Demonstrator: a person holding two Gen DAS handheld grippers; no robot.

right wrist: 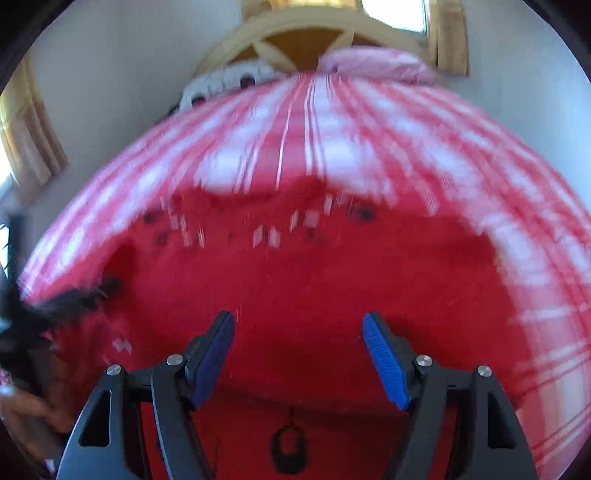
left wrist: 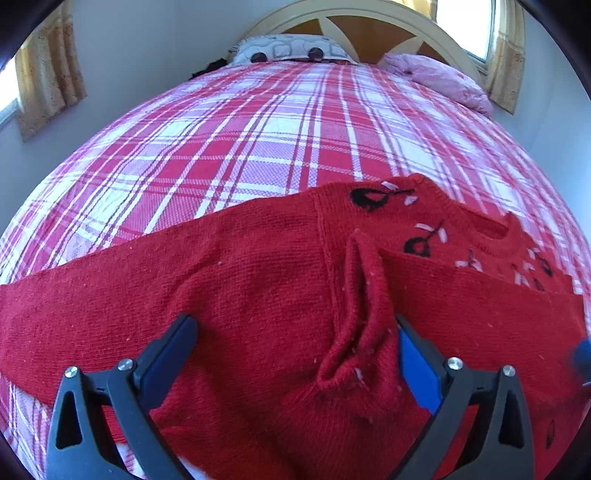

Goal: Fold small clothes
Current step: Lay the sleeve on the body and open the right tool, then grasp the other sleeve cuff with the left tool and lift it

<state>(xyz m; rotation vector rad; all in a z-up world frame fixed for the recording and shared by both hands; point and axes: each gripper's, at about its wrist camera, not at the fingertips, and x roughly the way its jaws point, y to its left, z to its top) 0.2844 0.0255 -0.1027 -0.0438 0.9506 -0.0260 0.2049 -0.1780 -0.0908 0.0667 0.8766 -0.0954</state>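
Closest in, the left gripper (left wrist: pixel 295 325) stands with its jaws spread wide over a red knitted sweater (left wrist: pixel 258 280), its dark pads resting apart on either side of a raised ridge of bunched knit (left wrist: pixel 362 295), not pinching it. The right gripper (right wrist: pixel 299 325) is likewise released, blue pads (right wrist: pixel 384 358) well apart and nothing caught between them, hanging over the plain red body of the same garment (this view is badly smeared, so fine detail is lost). At the left edge of that view a blurred hand (right wrist: pixel 22 410) and a dark shape show, too blurred to name. The sweater lies spread across the near part of the bed, one sleeve stretched out to the left, its neckline and black-and-white embroidered motifs (left wrist: pixel 369 197) on the far side. Beyond it runs the red-and-white plaid bedspread (left wrist: pixel 236 140), then a patterned pillow (left wrist: pixel 291 48) and a crumpled pink cloth (left wrist: pixel 443 79) against the curved wooden headboard (left wrist: pixel 369 22), with tan curtains (left wrist: pixel 48 81) by the windows.
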